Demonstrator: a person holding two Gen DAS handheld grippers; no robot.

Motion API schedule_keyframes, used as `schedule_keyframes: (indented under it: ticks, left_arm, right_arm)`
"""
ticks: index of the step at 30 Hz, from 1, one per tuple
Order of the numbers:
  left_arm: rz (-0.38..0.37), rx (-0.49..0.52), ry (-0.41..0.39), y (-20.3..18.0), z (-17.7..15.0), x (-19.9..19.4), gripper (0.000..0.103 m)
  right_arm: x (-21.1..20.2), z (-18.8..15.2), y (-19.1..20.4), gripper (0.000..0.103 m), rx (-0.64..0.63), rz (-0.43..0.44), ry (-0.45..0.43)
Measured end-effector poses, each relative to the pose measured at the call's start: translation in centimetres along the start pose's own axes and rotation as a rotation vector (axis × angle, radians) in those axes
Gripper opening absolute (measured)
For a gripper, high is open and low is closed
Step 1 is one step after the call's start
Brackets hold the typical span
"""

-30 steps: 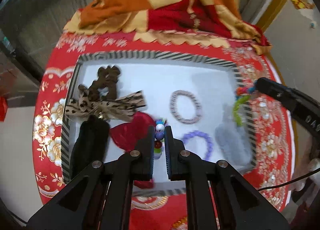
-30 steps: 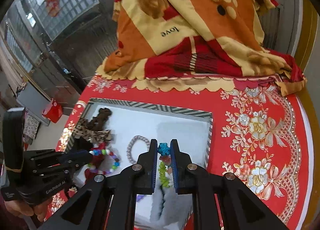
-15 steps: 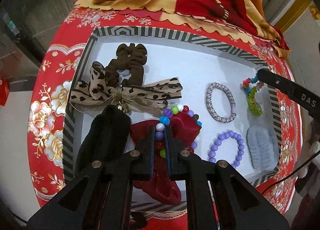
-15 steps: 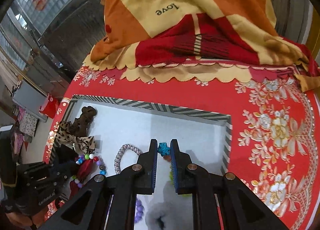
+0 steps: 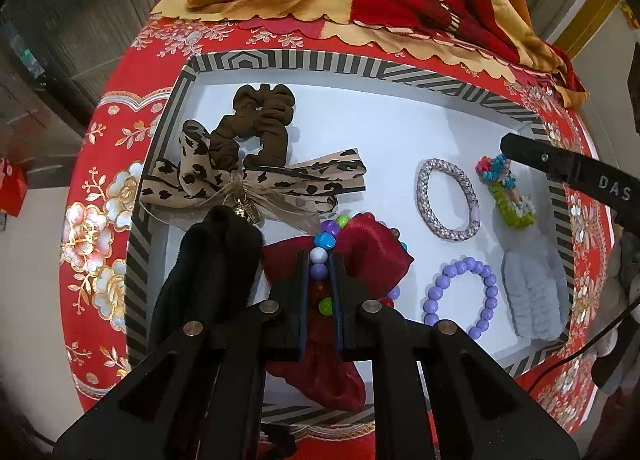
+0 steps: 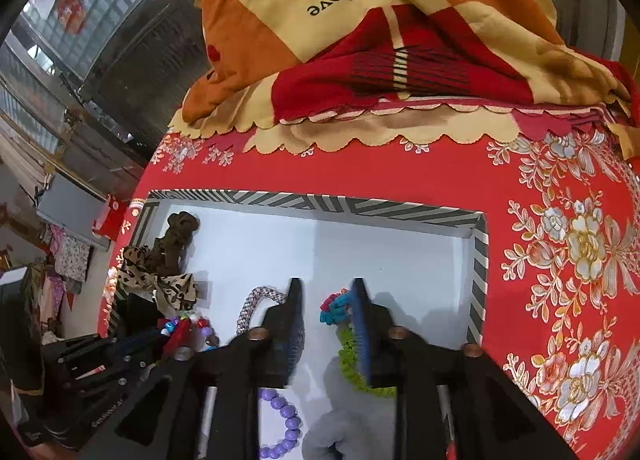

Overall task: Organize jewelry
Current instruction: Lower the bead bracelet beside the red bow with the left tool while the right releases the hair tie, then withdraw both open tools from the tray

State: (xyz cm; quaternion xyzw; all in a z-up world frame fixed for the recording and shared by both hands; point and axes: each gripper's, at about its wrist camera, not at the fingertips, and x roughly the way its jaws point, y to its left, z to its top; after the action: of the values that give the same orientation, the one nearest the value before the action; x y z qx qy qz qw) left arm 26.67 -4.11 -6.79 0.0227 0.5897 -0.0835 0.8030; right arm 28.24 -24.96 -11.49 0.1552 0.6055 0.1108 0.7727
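While the left gripper [image 5: 319,260] is clamped on a multicoloured bead bracelet [image 5: 325,240] over the red scrunchie [image 5: 372,256], the right gripper [image 6: 326,300] stands apart — its braided band [image 6: 348,344] already lies in the tray [image 6: 320,203]. Most pieces look placed; the bracelet seems last.

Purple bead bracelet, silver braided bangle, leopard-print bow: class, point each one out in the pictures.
purple bead bracelet [image 5: 461,297]: left wrist view, on a bead along its left side.
silver braided bangle [image 5: 425,195]: left wrist view, on its left band.
leopard-print bow [image 5: 320,171]: left wrist view, on its right ribbon tail.
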Motion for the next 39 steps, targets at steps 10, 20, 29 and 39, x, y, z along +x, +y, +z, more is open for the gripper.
schedule_keyframes:
  ticks: [10,20,29,39]
  left_arm:
    - [0.002,0.015,-0.044,-0.7,-0.6,-2.1,0.045]
    - [0.027,0.008,-0.100,-1.2,-2.6,-5.3,0.045]
    - [0.047,-0.004,-0.150,-1.9,-5.7,-8.5,0.045]
    - [0.068,-0.048,-0.170,-2.5,-9.6,-10.9,0.045]
  right_arm:
    - [-3.7,-1.2,0.8,0.034,-0.010,0.004,-0.052]
    - [-8.1,-4.8,1.1,0.036,0.003,-0.022,-0.099]
    - [-12.0,-9.1,2.2,0.037,-0.020,-0.051,-0.136]
    - [-14.5,-13.3,3.4,0.041,-0.043,-0.062,-0.146]
